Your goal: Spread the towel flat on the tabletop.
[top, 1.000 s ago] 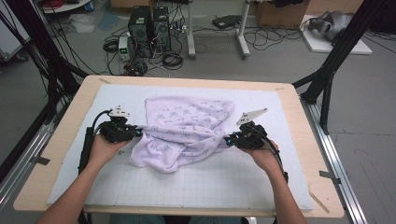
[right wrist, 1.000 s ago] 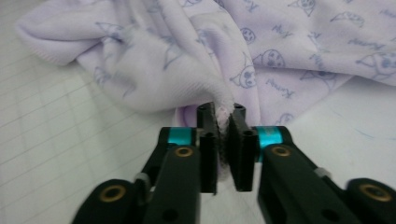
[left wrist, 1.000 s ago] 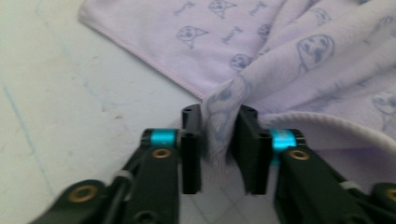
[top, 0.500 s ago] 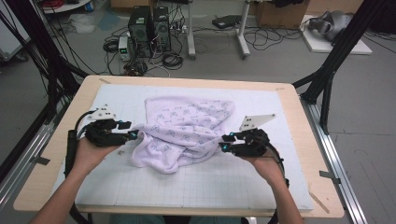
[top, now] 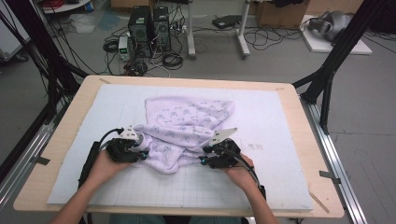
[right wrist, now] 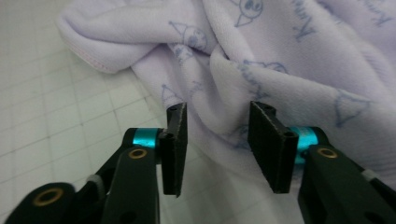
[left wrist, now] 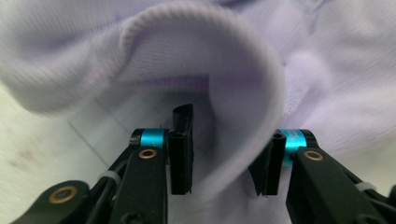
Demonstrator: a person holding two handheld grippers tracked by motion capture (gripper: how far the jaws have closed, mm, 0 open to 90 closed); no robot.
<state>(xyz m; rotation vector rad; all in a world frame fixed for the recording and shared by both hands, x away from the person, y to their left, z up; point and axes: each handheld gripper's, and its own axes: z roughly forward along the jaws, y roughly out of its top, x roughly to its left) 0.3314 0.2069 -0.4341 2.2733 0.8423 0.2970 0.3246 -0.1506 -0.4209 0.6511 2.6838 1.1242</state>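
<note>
A pale lilac cloth (top: 187,126) with small blue printed figures lies crumpled on the white gridded mat (top: 280,140). My left gripper (top: 142,153) is at the cloth's near left edge. In the left gripper view a thick rolled fold of the cloth (left wrist: 210,60) runs between its jaws (left wrist: 224,154), which have just been closing and still stand apart. My right gripper (top: 204,161) is at the near right edge. Its jaws (right wrist: 219,140) have just been opening. They straddle a ridge of the cloth (right wrist: 289,56), and a gap shows beside the left pad (right wrist: 176,140).
The mat covers a wooden table (top: 60,140) with black frame posts at its sides. Bare grid shows along the near edge (top: 187,191) and on the far right. Computer boxes and cables (top: 149,28) lie on the floor beyond the table.
Both hands have slid toward the near edge and inward, onto the cloth's near corners. The right jaws stand wider than before. The cloth has barely shifted.
</note>
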